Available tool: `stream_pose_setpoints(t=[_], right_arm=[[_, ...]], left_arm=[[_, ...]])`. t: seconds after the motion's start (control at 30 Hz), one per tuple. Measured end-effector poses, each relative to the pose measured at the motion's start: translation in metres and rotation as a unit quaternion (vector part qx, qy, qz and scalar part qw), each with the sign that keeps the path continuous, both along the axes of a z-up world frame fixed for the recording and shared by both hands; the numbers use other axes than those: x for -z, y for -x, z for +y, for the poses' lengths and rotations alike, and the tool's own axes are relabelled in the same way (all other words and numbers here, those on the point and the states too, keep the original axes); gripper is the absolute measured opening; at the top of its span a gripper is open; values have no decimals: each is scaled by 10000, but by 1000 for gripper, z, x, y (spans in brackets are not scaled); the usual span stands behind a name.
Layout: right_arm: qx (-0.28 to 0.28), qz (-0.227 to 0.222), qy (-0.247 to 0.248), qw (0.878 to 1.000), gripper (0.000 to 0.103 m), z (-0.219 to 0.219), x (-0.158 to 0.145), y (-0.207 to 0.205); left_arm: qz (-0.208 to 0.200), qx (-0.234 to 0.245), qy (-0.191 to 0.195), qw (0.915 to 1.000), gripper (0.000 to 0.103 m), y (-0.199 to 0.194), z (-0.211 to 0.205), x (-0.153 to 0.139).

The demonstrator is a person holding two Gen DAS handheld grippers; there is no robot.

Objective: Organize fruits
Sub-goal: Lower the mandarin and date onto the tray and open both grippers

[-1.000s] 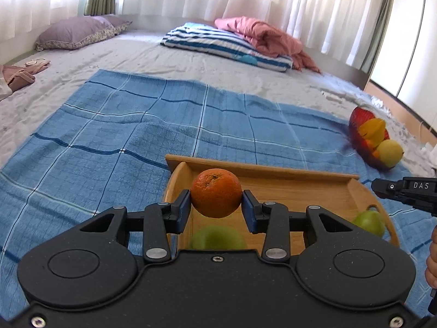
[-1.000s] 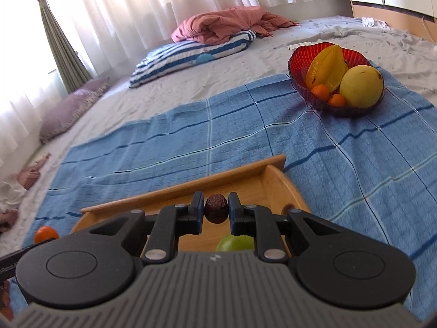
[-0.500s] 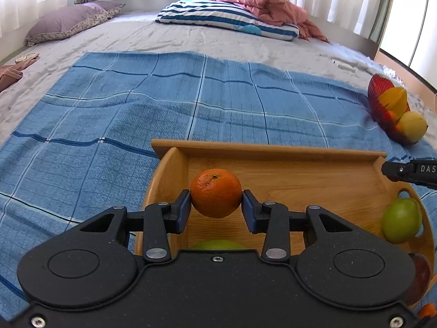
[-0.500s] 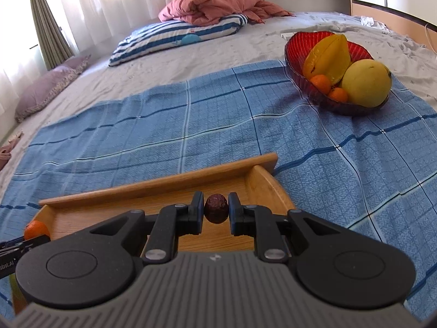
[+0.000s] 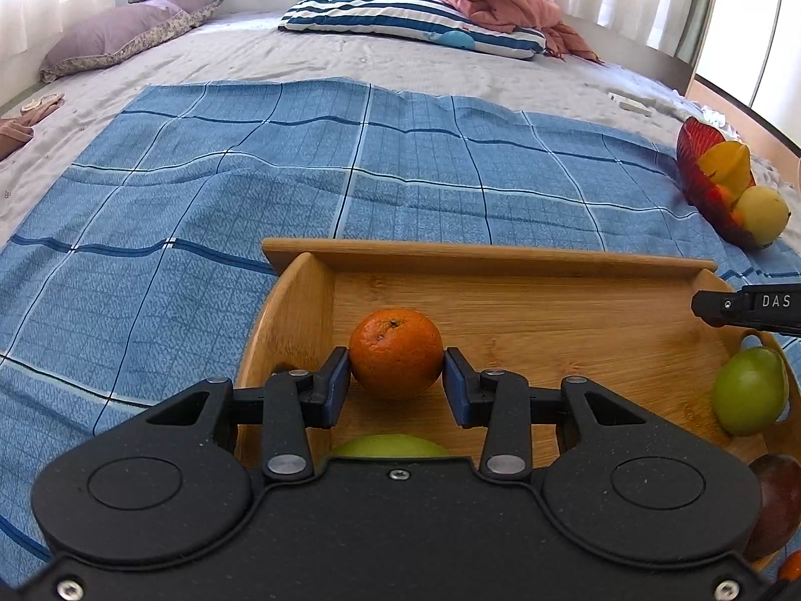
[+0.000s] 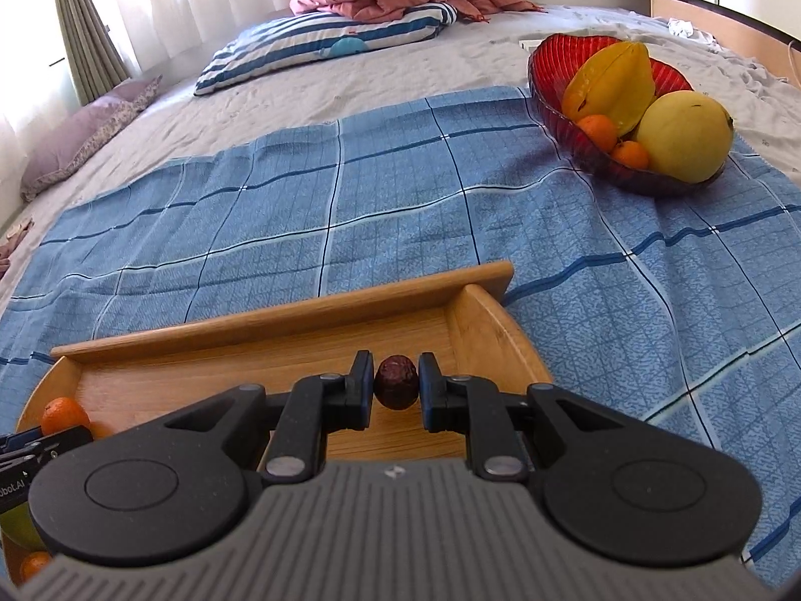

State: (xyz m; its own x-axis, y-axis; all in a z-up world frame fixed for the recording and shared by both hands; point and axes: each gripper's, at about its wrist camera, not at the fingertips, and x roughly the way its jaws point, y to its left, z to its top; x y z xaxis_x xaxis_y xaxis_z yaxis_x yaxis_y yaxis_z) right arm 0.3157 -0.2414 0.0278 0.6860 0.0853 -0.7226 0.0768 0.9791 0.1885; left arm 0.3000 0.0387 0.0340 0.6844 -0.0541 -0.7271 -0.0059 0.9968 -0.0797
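Observation:
My left gripper is shut on an orange mandarin, held low over the left end of the wooden tray. My right gripper is shut on a small dark brown fruit low over the tray's right end. In the left wrist view the tray holds a green fruit at the right, another green fruit under the gripper, and a dark purple fruit. The mandarin also shows in the right wrist view.
The tray lies on a blue checked cloth on a bed. A red glass bowl at the right holds a starfruit, a yellow mango and small oranges. Pillows lie at the far side.
Both grippers have come down toward the tray floor with their fruits still held. The view has tilted down so more of the tray shows.

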Motion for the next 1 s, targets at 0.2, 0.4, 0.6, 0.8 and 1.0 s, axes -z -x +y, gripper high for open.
stream_pose_setpoints(t=[0.2, 0.4, 0.6, 0.8, 1.0], right_arm=[[63, 131, -9, 9999, 22, -1, 5, -4], [42, 143, 27, 9999, 22, 0, 6, -4], [24, 151, 80, 9999, 23, 2, 6, -5], [28, 140, -44, 9999, 38, -2, 6, -4], [56, 25, -131, 9999, 54, -6, 2, 4]], left_arm=[[-1, 16, 4, 10000, 38, 0, 0, 0], [-27, -15, -1, 10000, 38, -1, -1, 1], [-31, -71, 53, 10000, 39, -1, -1, 2], [-2, -70, -3, 10000, 43, -1, -3, 4], [-135, -27, 107, 9998, 61, 7, -2, -7]])
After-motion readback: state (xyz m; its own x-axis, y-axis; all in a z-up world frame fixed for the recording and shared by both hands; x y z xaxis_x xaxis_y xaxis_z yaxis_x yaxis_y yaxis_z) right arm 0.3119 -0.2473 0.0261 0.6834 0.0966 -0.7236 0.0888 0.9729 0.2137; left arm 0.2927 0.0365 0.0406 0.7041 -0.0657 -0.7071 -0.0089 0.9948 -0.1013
